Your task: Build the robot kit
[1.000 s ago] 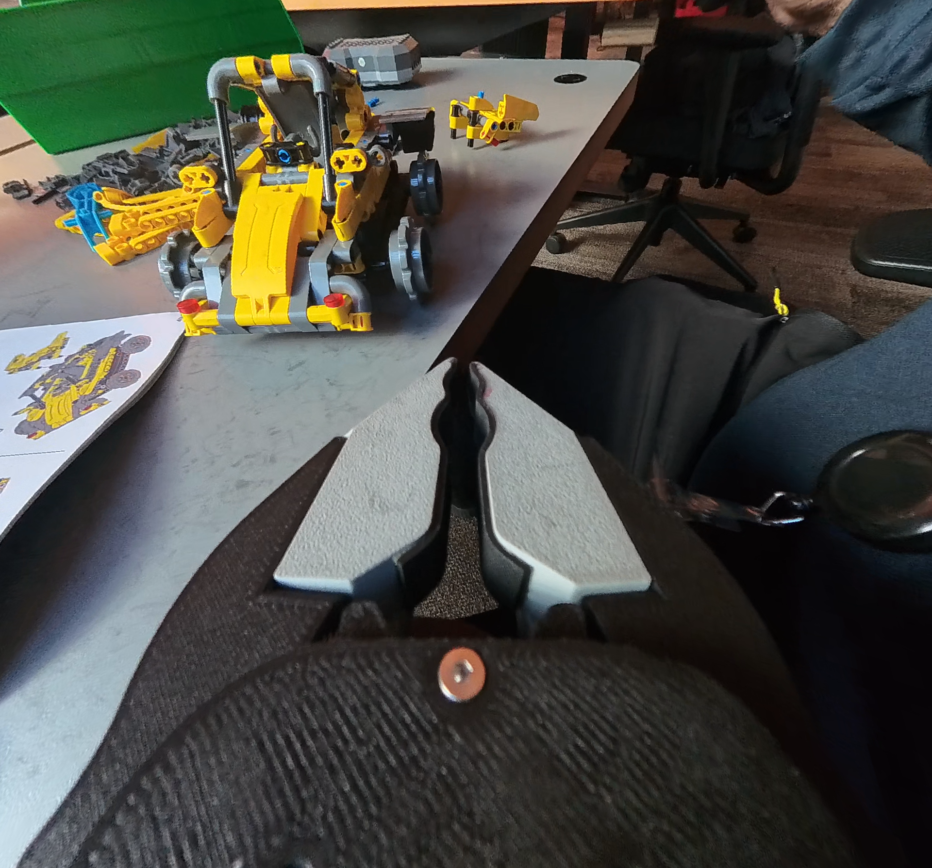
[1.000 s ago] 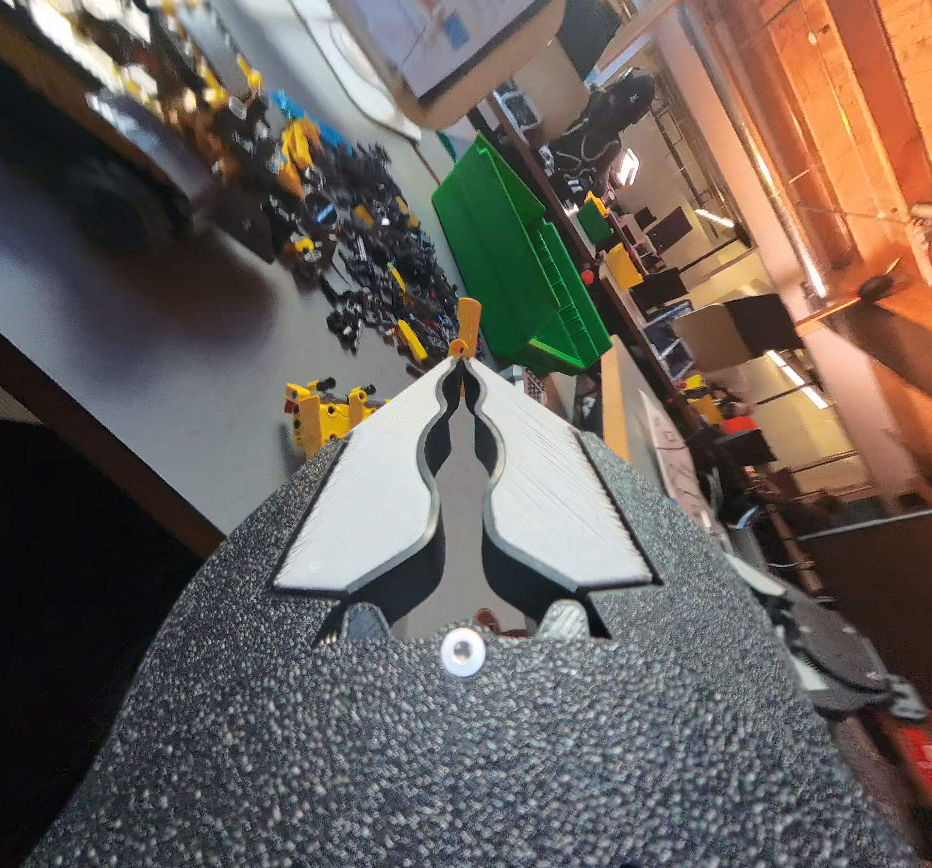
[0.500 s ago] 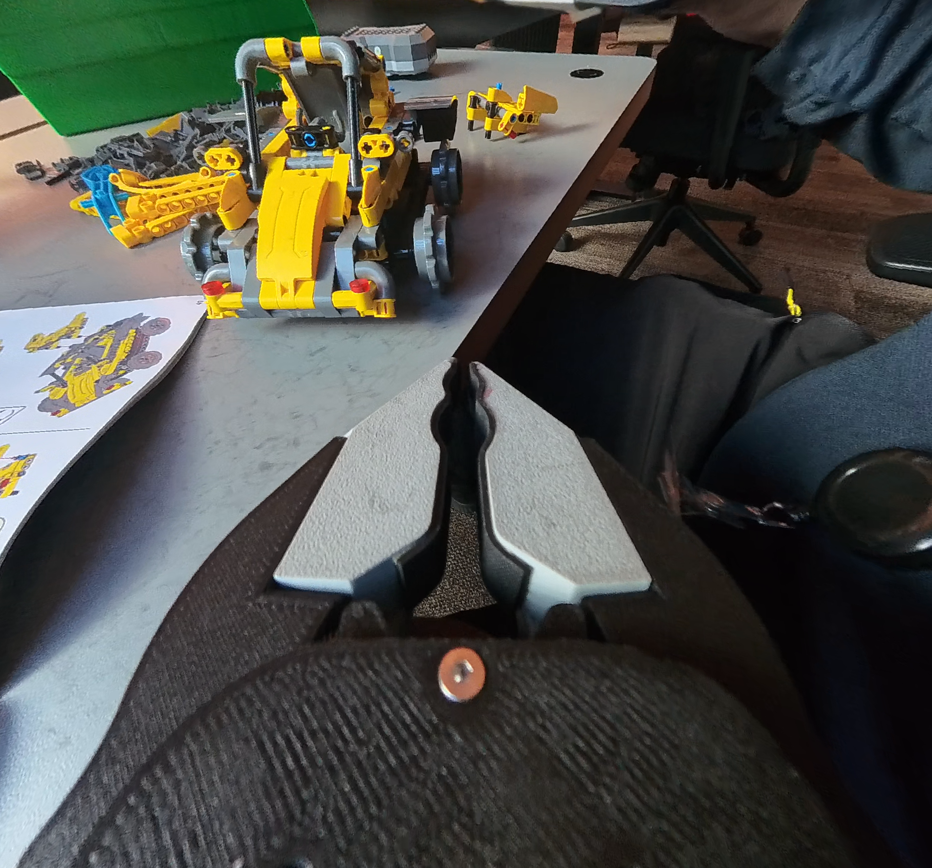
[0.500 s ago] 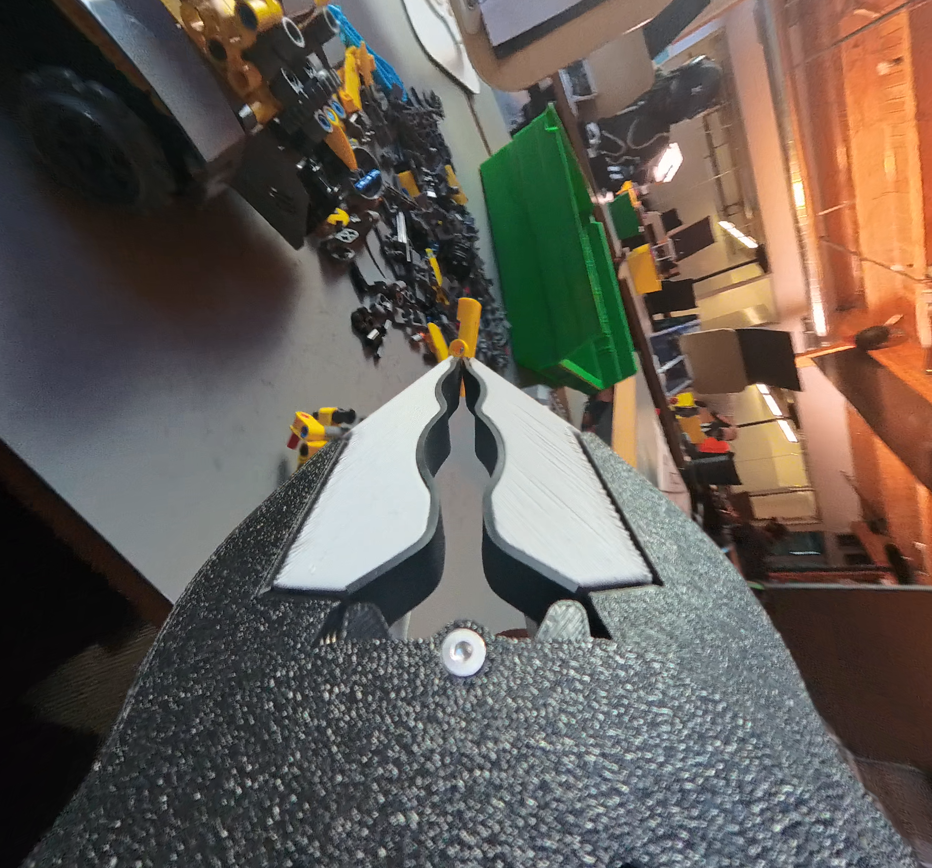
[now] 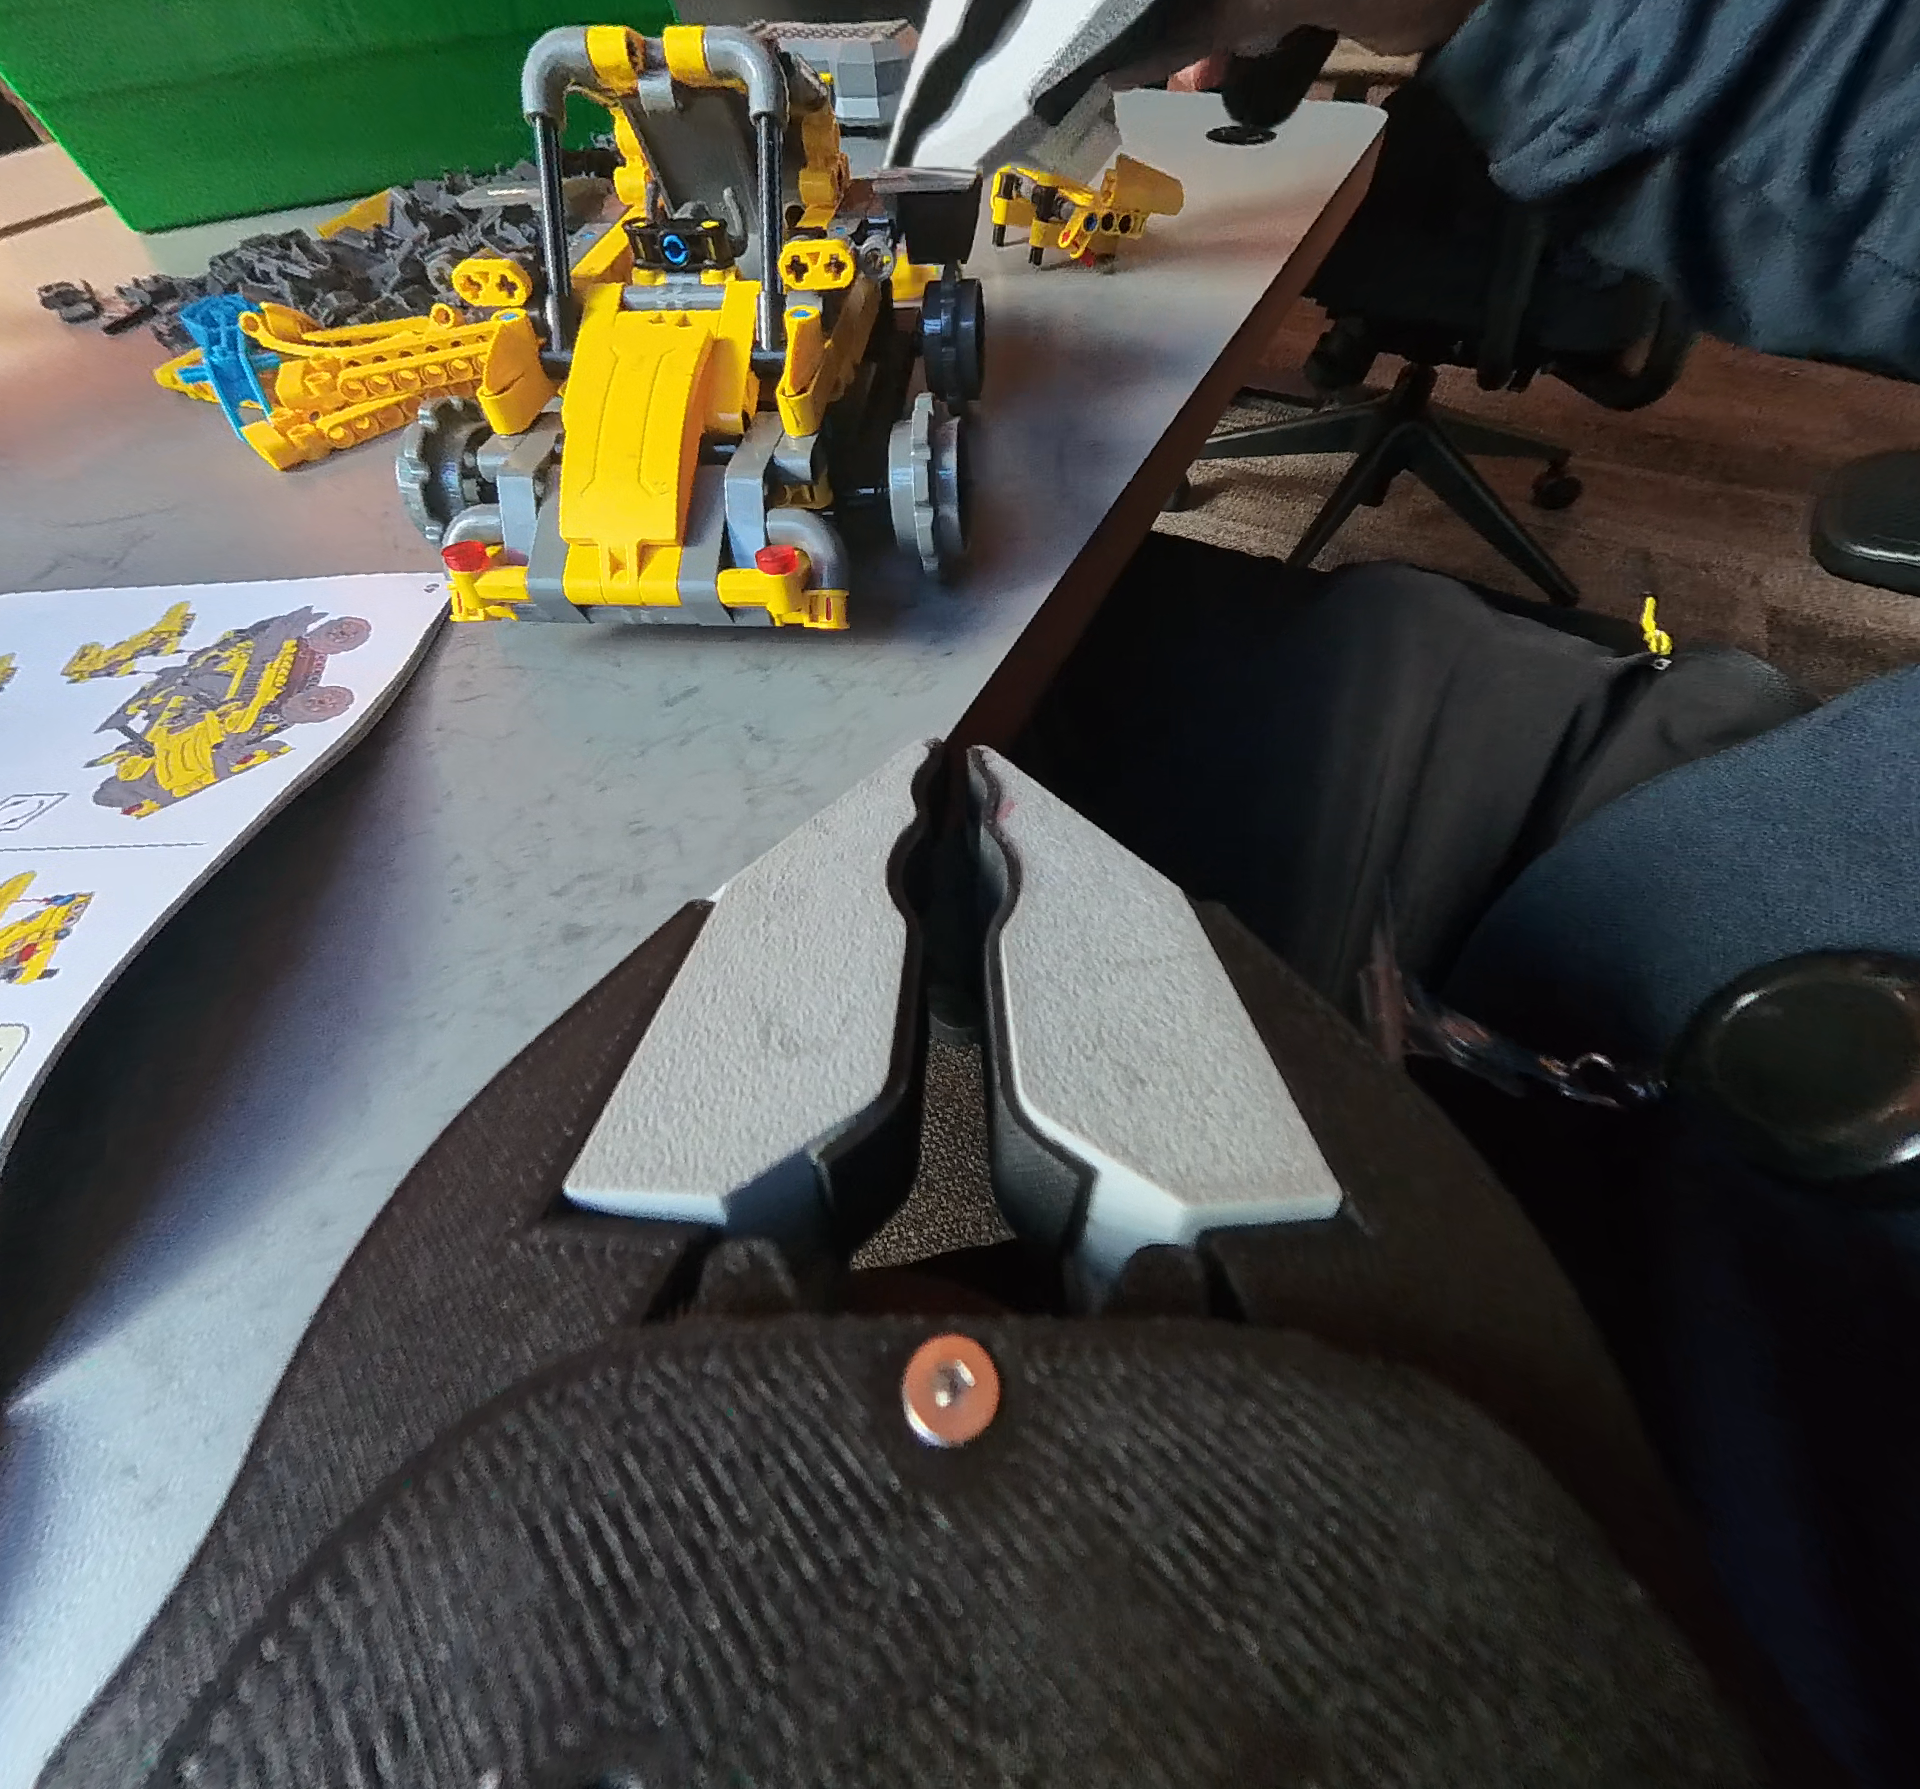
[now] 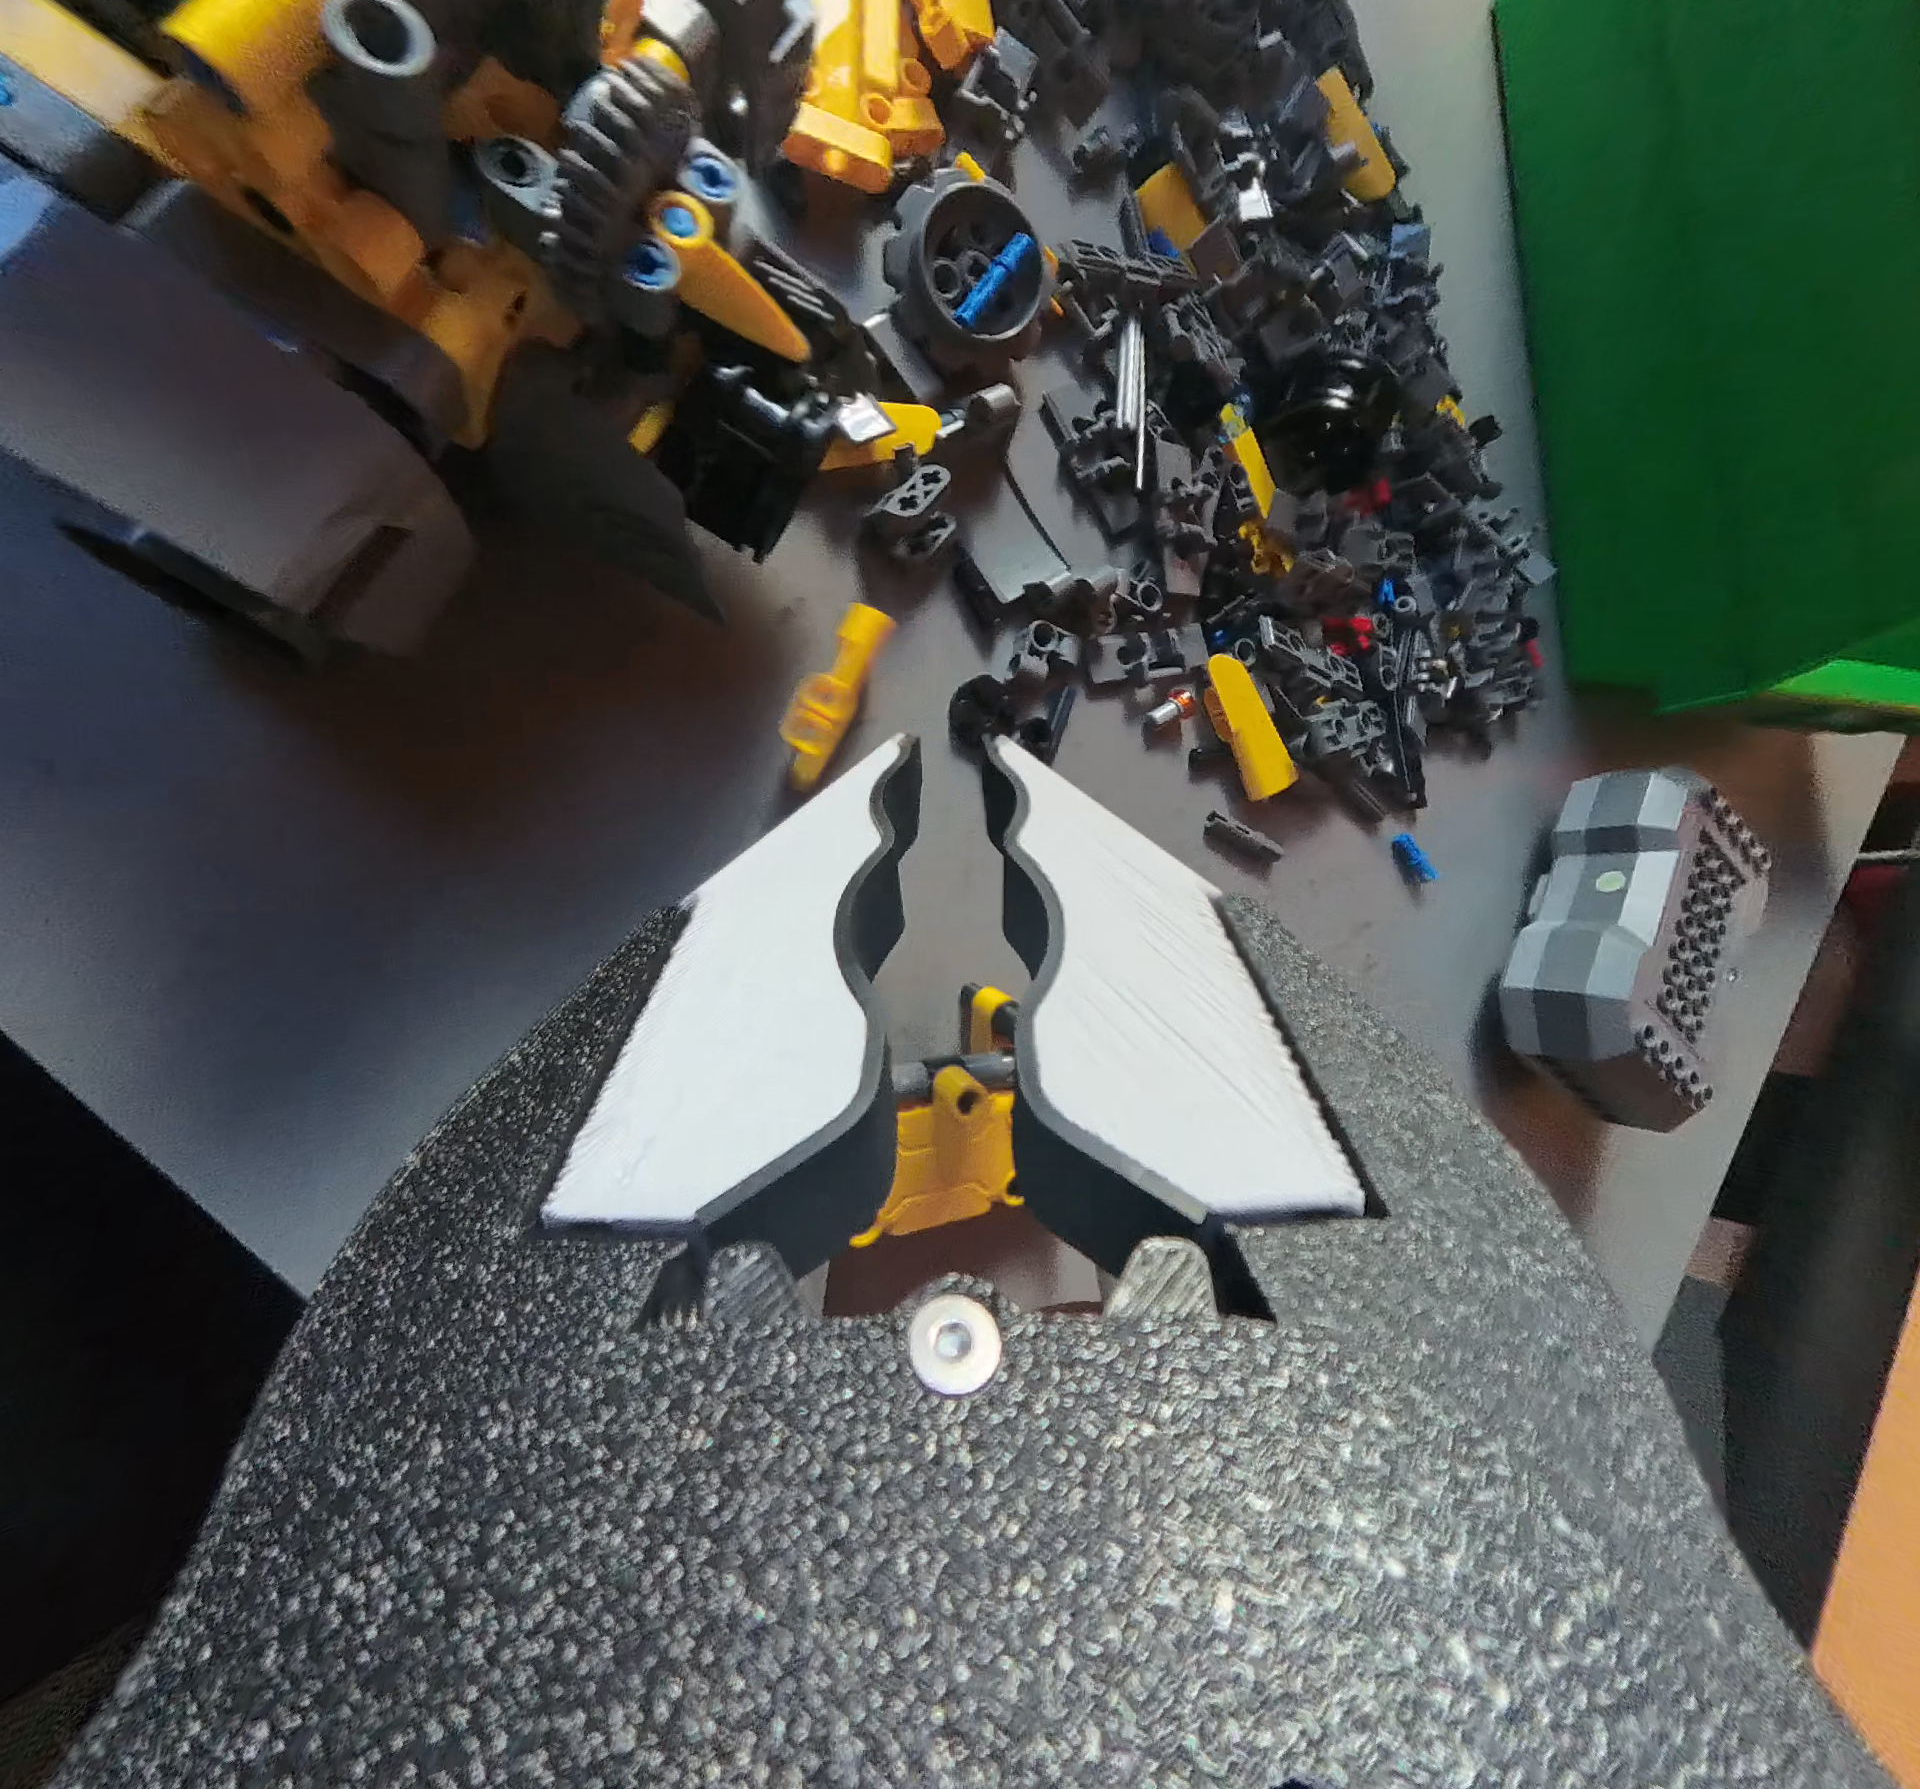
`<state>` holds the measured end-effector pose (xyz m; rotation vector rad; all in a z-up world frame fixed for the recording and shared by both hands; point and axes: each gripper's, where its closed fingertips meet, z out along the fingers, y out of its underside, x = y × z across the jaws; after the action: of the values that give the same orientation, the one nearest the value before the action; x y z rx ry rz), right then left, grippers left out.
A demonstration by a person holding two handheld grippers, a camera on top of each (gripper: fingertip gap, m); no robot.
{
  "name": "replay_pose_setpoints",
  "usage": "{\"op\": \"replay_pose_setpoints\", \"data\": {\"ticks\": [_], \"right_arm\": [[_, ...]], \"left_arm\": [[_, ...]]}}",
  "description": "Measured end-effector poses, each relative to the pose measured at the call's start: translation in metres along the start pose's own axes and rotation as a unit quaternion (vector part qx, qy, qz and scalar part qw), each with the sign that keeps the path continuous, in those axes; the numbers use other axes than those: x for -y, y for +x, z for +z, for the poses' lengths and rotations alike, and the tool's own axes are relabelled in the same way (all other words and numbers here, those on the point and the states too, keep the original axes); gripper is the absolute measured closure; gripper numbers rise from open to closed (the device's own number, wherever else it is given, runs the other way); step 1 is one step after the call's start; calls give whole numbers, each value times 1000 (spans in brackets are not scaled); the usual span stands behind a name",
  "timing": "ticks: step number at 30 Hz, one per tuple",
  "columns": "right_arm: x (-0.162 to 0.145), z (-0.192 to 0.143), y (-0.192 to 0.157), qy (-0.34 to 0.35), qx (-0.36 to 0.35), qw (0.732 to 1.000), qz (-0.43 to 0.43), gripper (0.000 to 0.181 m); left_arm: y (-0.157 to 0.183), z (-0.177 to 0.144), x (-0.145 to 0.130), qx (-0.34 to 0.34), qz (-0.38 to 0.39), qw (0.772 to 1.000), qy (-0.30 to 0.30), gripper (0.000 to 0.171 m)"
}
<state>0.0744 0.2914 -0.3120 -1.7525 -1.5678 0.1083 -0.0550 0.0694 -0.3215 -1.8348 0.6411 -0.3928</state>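
My left gripper (image 5: 956,765) is shut with nothing seen between its jaws and hangs over the table's front edge (image 5: 1049,638). A yellow and grey brick vehicle (image 5: 665,368) stands ahead of it. My right gripper (image 6: 951,752) is slightly open and empty, low over the table behind the vehicle (image 6: 343,160). A small yellow connector (image 6: 836,690) lies just left of its tips. A small yellow sub-assembly (image 6: 951,1147) shows below, between its fingers. In the left wrist view, blurred, the right gripper (image 5: 935,129) hangs above that sub-assembly (image 5: 1081,207).
A pile of dark loose parts (image 6: 1268,409) lies beside a green bin (image 6: 1714,285). A grey studded block (image 6: 1631,950) sits to the right. An instruction booklet (image 5: 156,752) lies at the left, with a yellow arm assembly (image 5: 343,368) behind it. An office chair (image 5: 1455,368) stands past the table. The gap from one gripper's tips to the other's is roughly 25 cm. My left tips are about 45 cm from the grey studded block (image 6: 1631,950), my right tips only 20 cm.
My right gripper has swung down over the table and opened; the yellow piece held at its tips is gone from them, and a yellow connector lies on the table. The left gripper has edged closer to the vehicle.
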Motion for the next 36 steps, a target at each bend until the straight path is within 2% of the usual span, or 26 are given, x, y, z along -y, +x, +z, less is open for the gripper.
{"op": "replay_pose_setpoints", "data": {"ticks": [3,5,8,14,22,29,36], "right_arm": [[3,-6,15,16,9,999,38,170],[6,-13,38,28,2,997,70,170],[-5,-4,67,-10,12,998,65,156],[-18,39,71,-97,84,991,-35,163],[-19,58,73,-134,143,980,-33,172],[-12,45,72,-98,114,988,-36,174],[7,5,68,8,79,996,-31,174]], "left_arm": [[1,0,1,-2,0,1000,2,171],[1,0,2,-3,-1,1000,4,171],[2,0,2,-6,-4,1000,4,171],[0,0,2,-1,-1,1000,2,171],[-8,-3,2,8,-10,1000,6,171],[-8,-3,3,2,-15,1000,7,171],[-7,-4,5,3,-11,1000,12,171]]}}
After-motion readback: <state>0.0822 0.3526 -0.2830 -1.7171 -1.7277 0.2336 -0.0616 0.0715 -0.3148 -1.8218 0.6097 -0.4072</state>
